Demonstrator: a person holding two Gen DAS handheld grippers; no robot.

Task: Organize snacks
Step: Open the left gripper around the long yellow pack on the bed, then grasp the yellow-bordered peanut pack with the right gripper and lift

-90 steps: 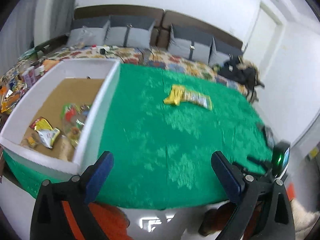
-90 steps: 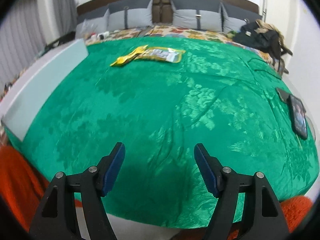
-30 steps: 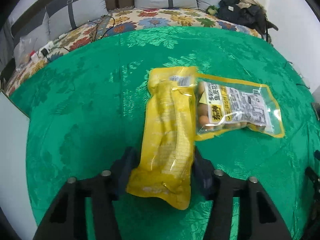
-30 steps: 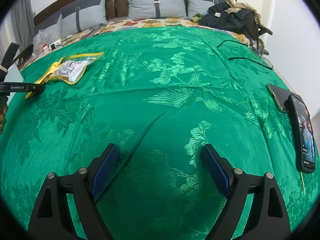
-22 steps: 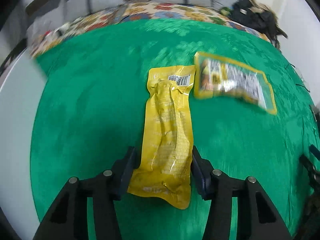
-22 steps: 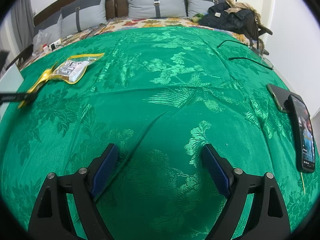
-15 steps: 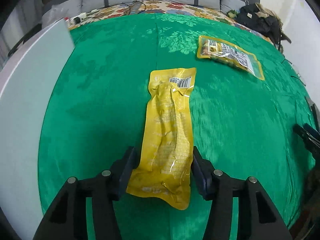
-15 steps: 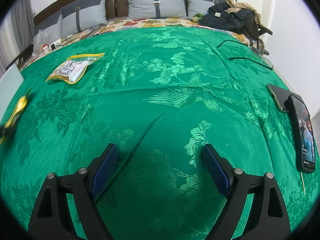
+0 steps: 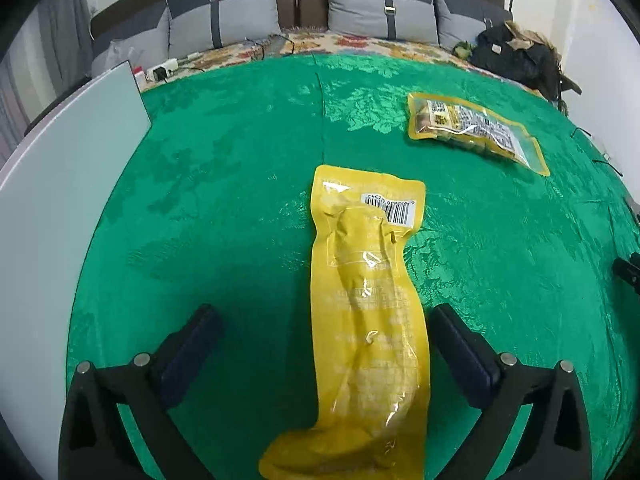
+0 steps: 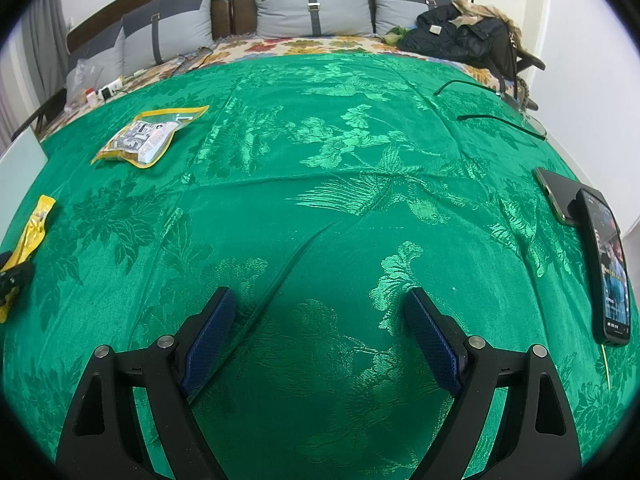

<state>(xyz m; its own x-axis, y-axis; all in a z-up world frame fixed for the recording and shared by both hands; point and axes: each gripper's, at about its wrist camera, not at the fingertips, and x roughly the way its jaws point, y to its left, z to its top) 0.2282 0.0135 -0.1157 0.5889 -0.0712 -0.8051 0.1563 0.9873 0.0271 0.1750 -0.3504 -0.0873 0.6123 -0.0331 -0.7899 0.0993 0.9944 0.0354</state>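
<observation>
A long yellow snack pouch (image 9: 366,308) lies on the green cloth (image 9: 224,208), lengthwise between the fingers of my left gripper (image 9: 322,332). The jaws are opening and stand wide, with the pads clear of the pouch on both sides. A second yellow-edged snack bag (image 9: 472,130) with a printed label lies farther back on the right. In the right wrist view that bag (image 10: 150,138) sits at the far left, and the yellow pouch (image 10: 32,228) shows at the left edge. My right gripper (image 10: 320,320) hovers open over bare cloth with nothing between its fingers.
The white wall of a box (image 9: 60,184) runs along the left side. Two phones (image 10: 592,240) lie at the right edge of the cloth, with a black cable (image 10: 492,120) behind them. Grey pillows (image 9: 376,12) and a dark bag (image 9: 516,56) sit at the back.
My left gripper carried the yellow pouch away from the labelled bag toward the white box, then spread its jaws and let the pouch go. The right gripper has not moved.
</observation>
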